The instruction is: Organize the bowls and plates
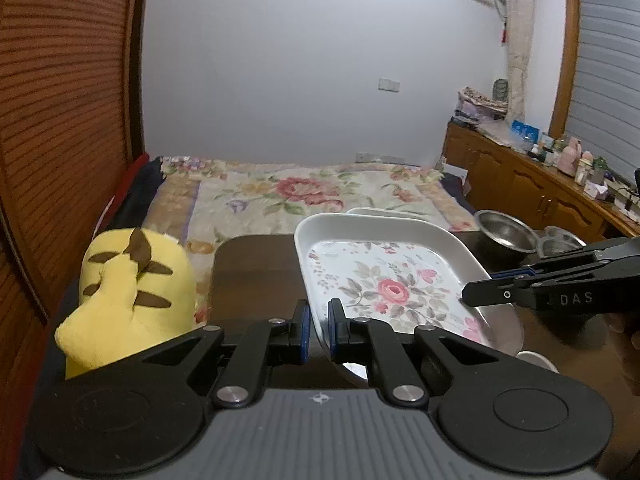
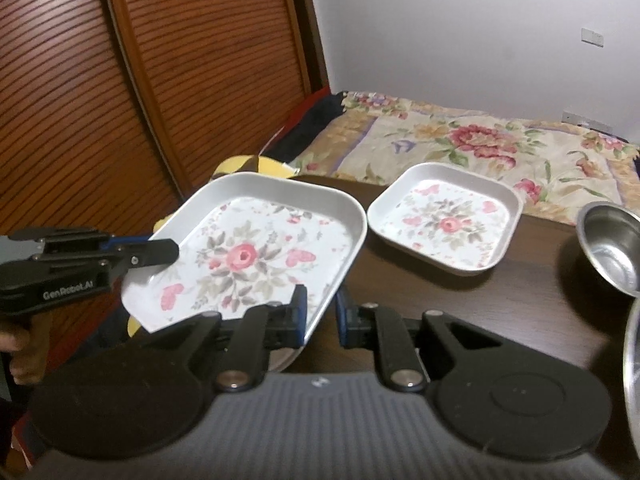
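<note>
A large white square plate with a rose print hangs tilted above the dark table, gripped from two sides. My left gripper is shut on its near-left rim, and in the right wrist view the left gripper clamps that edge. My right gripper is shut on the plate's right rim; in the left wrist view the right gripper reaches in from the right. A smaller matching plate lies flat on the table behind.
Steel bowls stand on the table's right side, with another steel rim nearer. A yellow plush toy sits at the table's left. A floral bed lies beyond, and a slatted wooden wardrobe on the left.
</note>
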Motion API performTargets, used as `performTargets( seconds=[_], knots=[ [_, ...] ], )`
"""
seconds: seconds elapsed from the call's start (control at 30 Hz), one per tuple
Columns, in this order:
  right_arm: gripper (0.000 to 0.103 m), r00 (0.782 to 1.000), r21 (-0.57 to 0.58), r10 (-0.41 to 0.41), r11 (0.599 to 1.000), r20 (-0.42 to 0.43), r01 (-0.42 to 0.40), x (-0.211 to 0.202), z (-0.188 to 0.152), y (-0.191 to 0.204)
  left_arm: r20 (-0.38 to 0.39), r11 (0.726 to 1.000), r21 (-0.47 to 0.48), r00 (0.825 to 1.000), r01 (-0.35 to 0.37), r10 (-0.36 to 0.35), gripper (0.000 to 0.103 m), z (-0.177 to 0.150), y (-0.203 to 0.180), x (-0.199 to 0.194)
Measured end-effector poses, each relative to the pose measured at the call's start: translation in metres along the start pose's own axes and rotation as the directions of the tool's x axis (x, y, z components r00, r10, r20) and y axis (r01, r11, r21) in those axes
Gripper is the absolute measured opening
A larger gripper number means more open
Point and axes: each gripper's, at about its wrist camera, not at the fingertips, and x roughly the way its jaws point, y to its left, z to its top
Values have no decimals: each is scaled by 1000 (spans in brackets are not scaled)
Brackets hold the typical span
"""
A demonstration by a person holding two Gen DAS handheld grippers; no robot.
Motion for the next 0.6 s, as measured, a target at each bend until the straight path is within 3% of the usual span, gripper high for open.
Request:
performTargets(
  seconds=[0.6],
  knots=[
    [17, 996, 43, -33, 999, 82, 30, -63, -26, -30, 31, 997, 56, 998, 51, -53, 10, 0, -60, -30]
  ],
)
